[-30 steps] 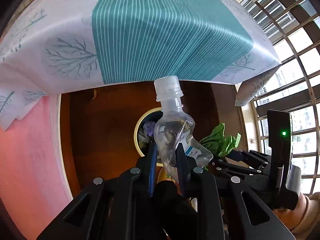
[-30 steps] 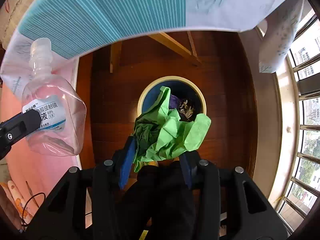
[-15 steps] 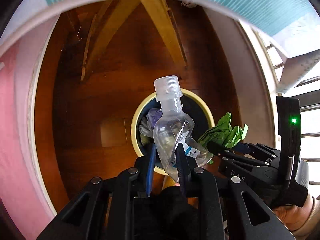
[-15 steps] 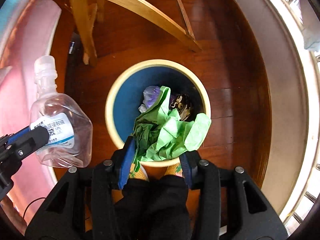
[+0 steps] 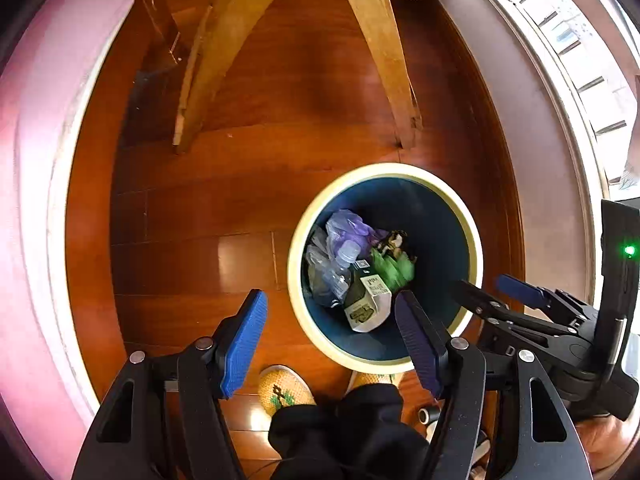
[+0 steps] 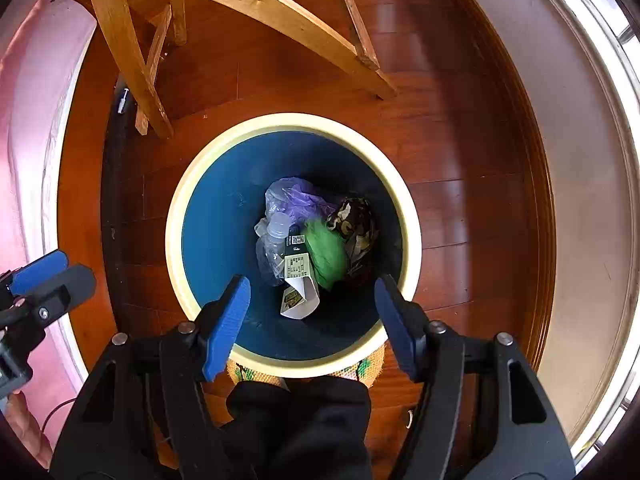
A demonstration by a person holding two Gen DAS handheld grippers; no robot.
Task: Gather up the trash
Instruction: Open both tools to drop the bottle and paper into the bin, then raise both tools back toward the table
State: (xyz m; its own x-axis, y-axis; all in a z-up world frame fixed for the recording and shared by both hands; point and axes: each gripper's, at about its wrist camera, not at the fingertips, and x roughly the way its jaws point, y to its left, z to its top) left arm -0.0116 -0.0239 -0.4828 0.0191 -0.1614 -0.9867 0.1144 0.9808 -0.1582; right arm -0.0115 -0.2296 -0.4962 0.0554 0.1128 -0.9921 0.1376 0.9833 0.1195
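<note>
- Glossy wooden floor [image 5: 208, 248], reddish brown.
- Pale wooden chair legs [image 6: 120, 52] at the far side.
- Pink wall [image 5: 24, 200] along the left.
- Woven slippers [image 5: 282, 388] nearest.

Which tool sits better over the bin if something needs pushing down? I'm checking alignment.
Right. The right tool hangs squarely above the bin; the left tool straddles its near rim. Both are opening, with nothing between their jaws.

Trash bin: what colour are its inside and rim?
Trash bin: dark blue inside, cream rim; clearest in the right wrist view.
</note>
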